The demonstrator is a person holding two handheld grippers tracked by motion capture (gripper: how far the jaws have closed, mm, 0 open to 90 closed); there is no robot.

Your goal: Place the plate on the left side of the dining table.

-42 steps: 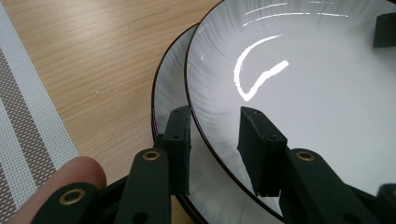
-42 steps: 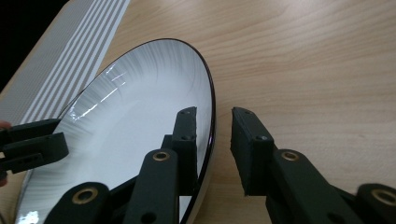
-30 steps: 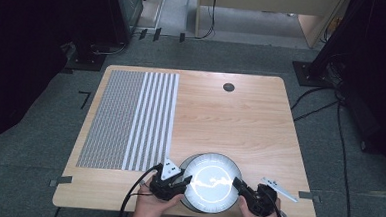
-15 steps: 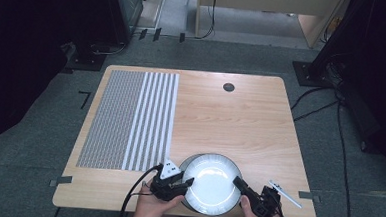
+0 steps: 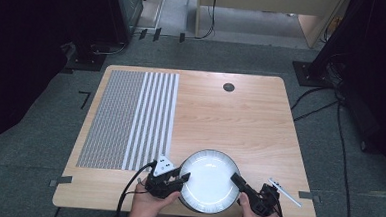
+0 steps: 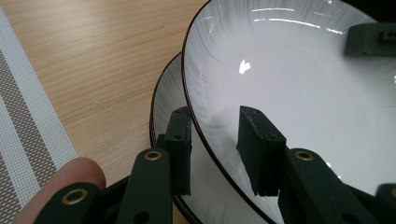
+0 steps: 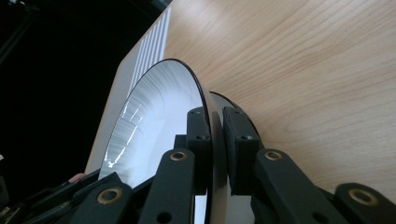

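Observation:
A white plate with a dark rim (image 5: 208,182) (image 6: 289,84) (image 7: 154,121) hangs just above a second matching plate (image 6: 163,102) (image 7: 223,99) near the table's front edge. My left gripper (image 5: 183,177) (image 6: 215,114) grips the upper plate's left rim, one jaw slipped between the two plates and the other inside the dish. My right gripper (image 5: 235,179) (image 7: 215,112) is shut on the opposite rim, its jaws pinched tightly on the thin edge. The upper plate tilts in the right gripper view. A thumb shows beside the left jaws.
A grey-and-white striped placemat (image 5: 130,120) covers the left part of the wooden table (image 5: 240,126). A round cable hole (image 5: 228,87) sits near the far edge. Cables and dark stands lie on the floor around the table.
The upper plate has come up slightly off the lower one, and the reflections on it have shifted. Both grippers have stayed at its rim.

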